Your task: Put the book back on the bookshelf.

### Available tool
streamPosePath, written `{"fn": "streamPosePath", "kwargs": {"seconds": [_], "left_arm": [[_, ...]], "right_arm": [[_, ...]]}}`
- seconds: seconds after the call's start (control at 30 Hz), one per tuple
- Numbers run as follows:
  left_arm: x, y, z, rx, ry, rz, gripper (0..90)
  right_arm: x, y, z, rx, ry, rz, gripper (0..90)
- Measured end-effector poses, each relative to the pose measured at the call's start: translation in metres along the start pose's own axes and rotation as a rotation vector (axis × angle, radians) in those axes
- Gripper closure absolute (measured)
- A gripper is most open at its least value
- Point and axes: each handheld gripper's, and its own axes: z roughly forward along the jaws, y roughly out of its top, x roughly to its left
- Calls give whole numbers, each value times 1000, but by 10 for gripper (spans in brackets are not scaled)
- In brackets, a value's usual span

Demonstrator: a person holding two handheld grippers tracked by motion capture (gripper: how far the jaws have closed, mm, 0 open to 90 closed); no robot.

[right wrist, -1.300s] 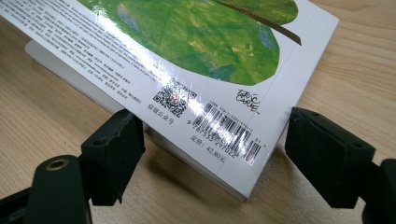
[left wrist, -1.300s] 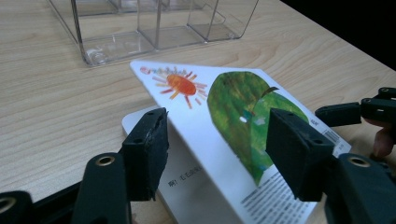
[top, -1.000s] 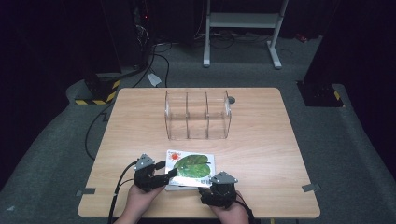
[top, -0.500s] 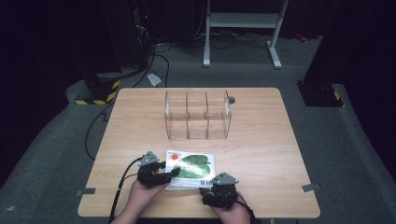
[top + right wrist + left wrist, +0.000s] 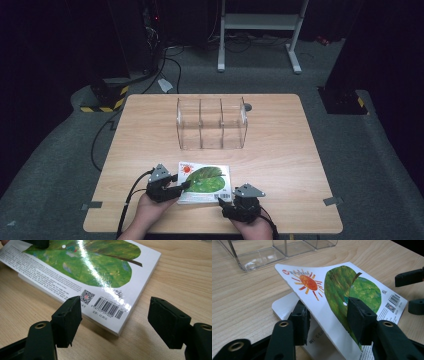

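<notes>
A: Since a second ago, the left gripper [image 5: 325, 317] has been closing its jaws around the lifted cover of the glossy white picture book with a green leaf and an orange sun [image 5: 205, 177]. Its hand hasn't shifted.

B: Is it pinching yet?

A: One pad sits under the cover, the other over the leaf, and the cover rides up off the pages. I read that as grasping the cover, though only just.

B: And the right gripper [image 5: 120, 322]?

A: Released. Its jaws have been easing inward, but they stand apart at the book's near corner, by the barcode, with nothing pressed between them.

B: Where's the book?

A: Flat on the light wooden desk [image 5: 280, 150] at the near edge, between the two hands.

B: How far along would you say?

A: Early. The cover is started at one corner; the book is neither opened out nor carried anywhere. The clear plastic three-compartment organiser [image 5: 212, 124] farther back stands empty.

B: Any writing?

A: A barcode with digits beginning 9787, a small line reading about 42.80, a QR code, and a block of small print too fine to read. The red logo by the sun is illegible.
</notes>
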Motion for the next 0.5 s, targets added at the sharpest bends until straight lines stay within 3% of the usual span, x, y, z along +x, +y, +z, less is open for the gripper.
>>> {"fn": "streamPosePath", "kwargs": {"seconds": [0.27, 0.5], "left_arm": [[-2, -1, -2, -25, 5, 30, 559], [-5, -2, -4, -44, 18, 53, 565]], "right_arm": [[-1, 14, -1, -25, 17, -8, 281], [-6, 30, -1, -61, -2, -19, 276]]}}
